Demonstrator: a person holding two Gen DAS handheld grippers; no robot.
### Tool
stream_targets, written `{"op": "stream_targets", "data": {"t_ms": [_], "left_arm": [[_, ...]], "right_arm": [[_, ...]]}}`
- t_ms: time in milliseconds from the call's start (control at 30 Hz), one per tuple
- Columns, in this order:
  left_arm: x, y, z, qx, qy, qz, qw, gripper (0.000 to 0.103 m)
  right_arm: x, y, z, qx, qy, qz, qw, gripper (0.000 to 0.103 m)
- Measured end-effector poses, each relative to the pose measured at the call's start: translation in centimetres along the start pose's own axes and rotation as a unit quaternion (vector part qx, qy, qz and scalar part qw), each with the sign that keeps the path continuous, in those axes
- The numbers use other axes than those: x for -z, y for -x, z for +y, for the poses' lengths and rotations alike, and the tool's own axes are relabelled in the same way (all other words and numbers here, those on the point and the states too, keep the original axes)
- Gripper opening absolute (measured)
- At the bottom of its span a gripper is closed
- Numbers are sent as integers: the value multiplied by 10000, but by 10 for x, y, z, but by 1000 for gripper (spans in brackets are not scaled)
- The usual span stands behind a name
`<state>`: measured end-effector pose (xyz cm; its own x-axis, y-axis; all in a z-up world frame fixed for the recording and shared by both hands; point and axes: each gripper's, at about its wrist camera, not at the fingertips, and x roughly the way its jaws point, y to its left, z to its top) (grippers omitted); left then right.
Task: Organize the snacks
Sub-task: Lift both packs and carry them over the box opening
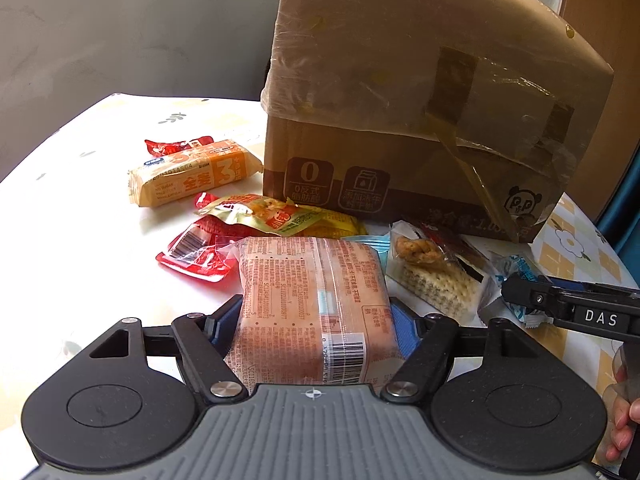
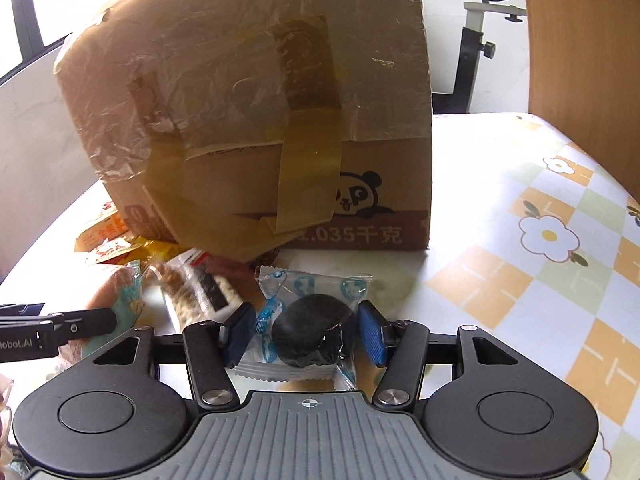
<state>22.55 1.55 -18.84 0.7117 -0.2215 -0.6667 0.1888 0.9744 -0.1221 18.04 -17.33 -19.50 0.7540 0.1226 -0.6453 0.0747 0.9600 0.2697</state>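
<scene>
The pink bread packet (image 1: 316,312) lies barcode-side up on the table at six o'clock in the left wrist view, lodged between the blue pads (image 1: 404,330) of the left gripper (image 1: 314,328), which press against both its sides, so I read that claw as clamped on it. In the right wrist view the clear packet with a dark round cake (image 2: 308,328) sits at six o'clock between the fingers of the right gripper (image 2: 304,334); the pads (image 2: 370,334) look to be at the wrapper's edges, yet whether they truly pinch it I cannot tell. Both packets seem to rest on the tabletop, not yet lifted. Outward from the pink packet, a cracker packet (image 1: 436,276) lies at three o'clock just beside it, a red sachet (image 1: 192,256) at ten o'clock, a yellow-and-red snack bag (image 1: 276,216) at twelve, touching its far end, and an orange wholewheat bar (image 1: 188,176) further off at eleven. Behind them all, at one o'clock, stands the taped cardboard box (image 1: 420,120), its flaps raised. The flowered tablecloth (image 2: 552,272) is bare at the right gripper's three o'clock. My judgement is that the sorting has barely begun: no snack shows as put away or grouped, two are being taken up, and at least four more lie loose in a heap before the box.
</scene>
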Motion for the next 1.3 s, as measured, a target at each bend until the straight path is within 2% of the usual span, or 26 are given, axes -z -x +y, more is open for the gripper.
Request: {"op": "stream_targets", "data": {"t_ms": [200,433,800,1067,1300], "left_arm": [[12,20,-1,-83,190,-90,9997,76],[15,43,-2,-155,111,-394,9990,76],[16,51,-1,-269,163,-474,9984,76],[12,66,-2,-349,115,-740,9966,76],[3,85,-1,-449,3,-1066,9933,76]], "right_arm": [[7,8,3,-26,166,-13,9999,52],[13,13,6,-45,247,-22,9997,50],[19,33,9,-48,305,-153,9994,49],[13,53,9,-7,319,-524,9981,48],[-3,78,13,23,511,-1079,9928,48]]}}
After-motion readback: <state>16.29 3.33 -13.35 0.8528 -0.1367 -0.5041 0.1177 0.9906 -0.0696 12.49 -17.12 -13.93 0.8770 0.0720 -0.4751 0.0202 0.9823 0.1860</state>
